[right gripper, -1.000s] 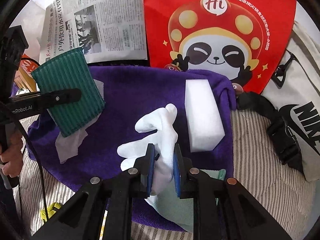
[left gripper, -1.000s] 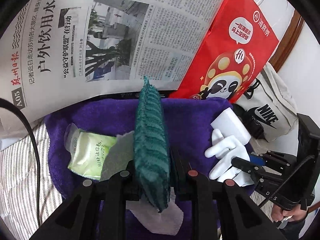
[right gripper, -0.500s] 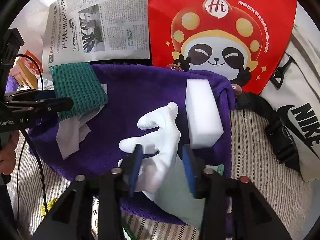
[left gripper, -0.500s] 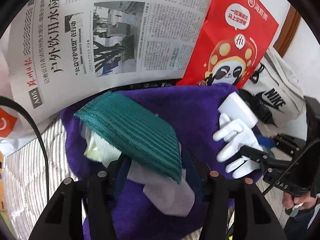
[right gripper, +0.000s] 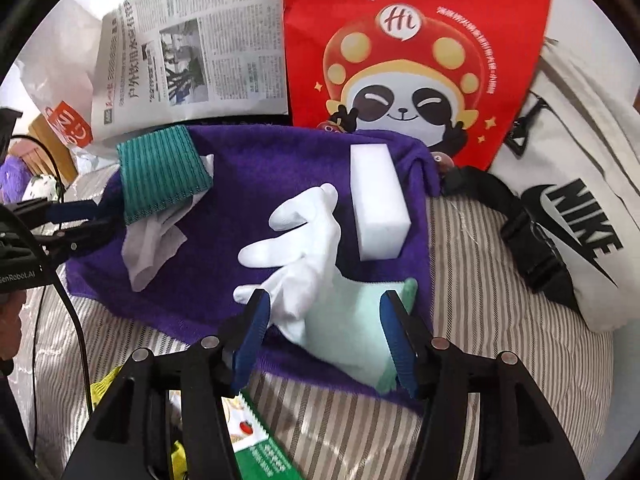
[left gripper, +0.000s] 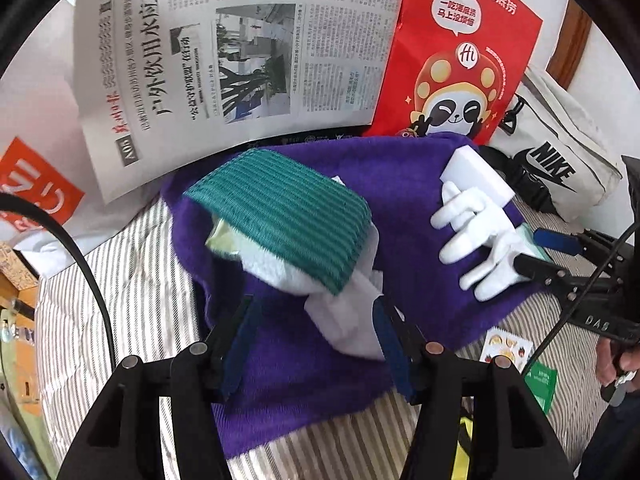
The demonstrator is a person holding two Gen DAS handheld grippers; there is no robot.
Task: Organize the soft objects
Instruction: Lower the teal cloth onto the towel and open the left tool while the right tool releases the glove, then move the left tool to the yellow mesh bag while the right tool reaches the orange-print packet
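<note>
Purple towel (right gripper: pixel 248 184): one glove (right gripper: pixel 304 256), one sponge (right gripper: pixel 380 208)

At the far side I see a newspaper (left gripper: pixel 240 56) with Chinese print, and to its right stands a red paper bag (right gripper: pixel 416 52) with a panda picture. On the right lies a white Nike bag (right gripper: pixel 572 184) with a black strap. Under everything is a striped bedsheet (right gripper: pixel 480 272). Near me lies a green snack packet (right gripper: pixel 260 444).

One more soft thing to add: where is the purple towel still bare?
Bare: the purple towel's middle, between the green cloth and the white glove, and its near-left part below the white tissue. Crowded: the right side, with glove, white sponge block and mint cloth.
</note>
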